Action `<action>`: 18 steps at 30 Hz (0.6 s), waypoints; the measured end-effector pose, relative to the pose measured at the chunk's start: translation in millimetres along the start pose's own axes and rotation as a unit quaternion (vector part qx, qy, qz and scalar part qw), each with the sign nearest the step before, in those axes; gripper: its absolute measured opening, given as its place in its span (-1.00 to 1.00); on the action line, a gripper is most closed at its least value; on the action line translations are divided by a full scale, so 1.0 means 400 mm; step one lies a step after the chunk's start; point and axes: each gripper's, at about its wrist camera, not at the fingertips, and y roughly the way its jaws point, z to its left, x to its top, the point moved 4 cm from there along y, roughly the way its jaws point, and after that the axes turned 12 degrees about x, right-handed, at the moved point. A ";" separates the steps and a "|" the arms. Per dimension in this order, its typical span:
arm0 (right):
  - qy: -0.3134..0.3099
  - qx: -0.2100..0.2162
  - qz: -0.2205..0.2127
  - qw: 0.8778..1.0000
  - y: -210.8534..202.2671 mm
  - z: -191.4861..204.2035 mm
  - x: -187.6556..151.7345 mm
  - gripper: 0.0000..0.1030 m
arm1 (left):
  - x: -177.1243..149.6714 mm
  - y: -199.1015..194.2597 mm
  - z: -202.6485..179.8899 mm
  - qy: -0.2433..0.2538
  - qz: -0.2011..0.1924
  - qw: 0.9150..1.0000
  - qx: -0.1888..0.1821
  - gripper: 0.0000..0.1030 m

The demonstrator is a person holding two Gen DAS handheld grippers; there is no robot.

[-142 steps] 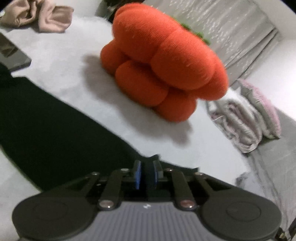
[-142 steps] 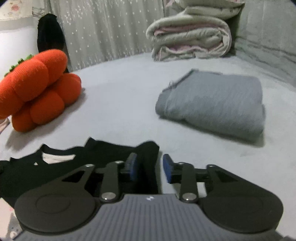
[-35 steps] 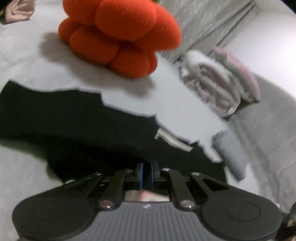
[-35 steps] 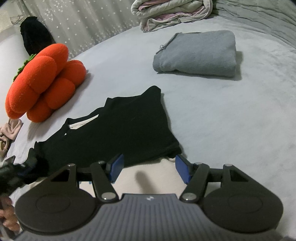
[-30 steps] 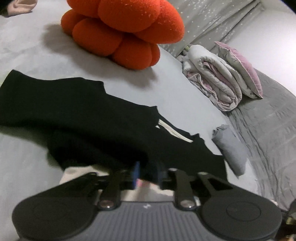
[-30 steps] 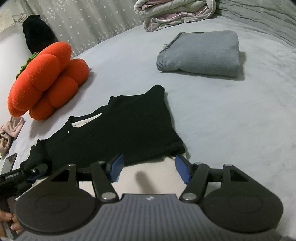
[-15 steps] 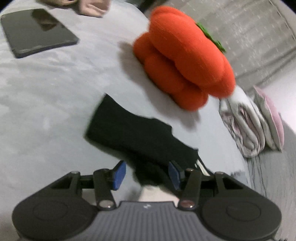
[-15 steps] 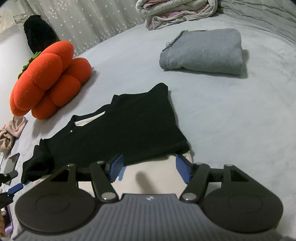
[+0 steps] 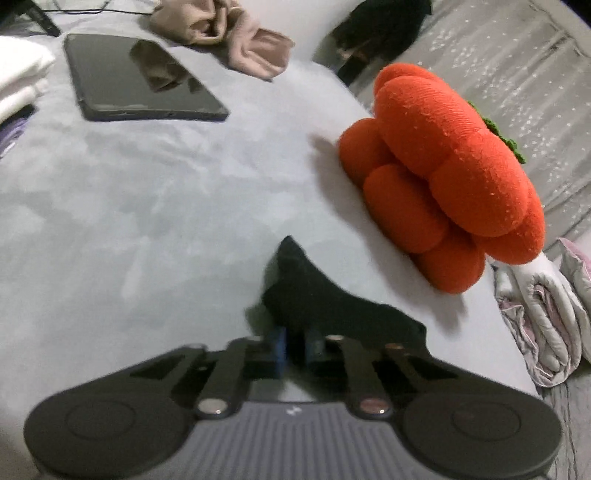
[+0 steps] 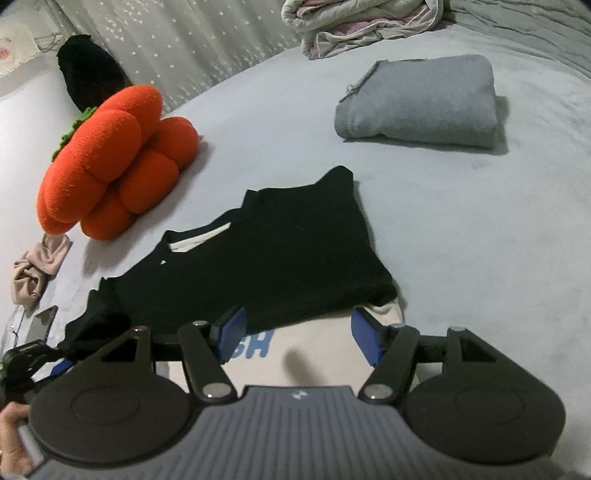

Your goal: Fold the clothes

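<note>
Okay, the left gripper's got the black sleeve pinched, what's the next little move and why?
Probably carry that sleeve inward and lay it over the black shirt's body. The left gripper is shut on it, the sleeve sticks out sideways past the body, and the right gripper hovers open over the hem, holding nothing.

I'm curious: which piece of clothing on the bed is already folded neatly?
The grey sweater. It sits as a tidy rectangle, while the black shirt is spread out and the beige garment lies crumpled.

Home bedroom: grey bed (image 10: pixel 480 229), rolled duvet (image 10: pixel 354 26), pumpkin cushion (image 9: pixel 450 177).
</note>
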 end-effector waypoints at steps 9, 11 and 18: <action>0.025 0.020 -0.014 0.999 -0.019 0.002 0.010 0.31 | 0.022 -0.102 -0.131 0.052 -0.061 0.994 -0.076 -0.90; 0.025 0.025 -0.016 0.999 -0.022 0.005 0.012 0.30 | 0.021 -0.125 -0.168 0.059 -0.065 0.992 -0.095 -0.90; 0.019 0.018 -0.027 0.999 -0.032 0.006 0.017 0.31 | -0.002 -0.195 -0.298 0.094 -0.061 0.982 -0.154 -0.90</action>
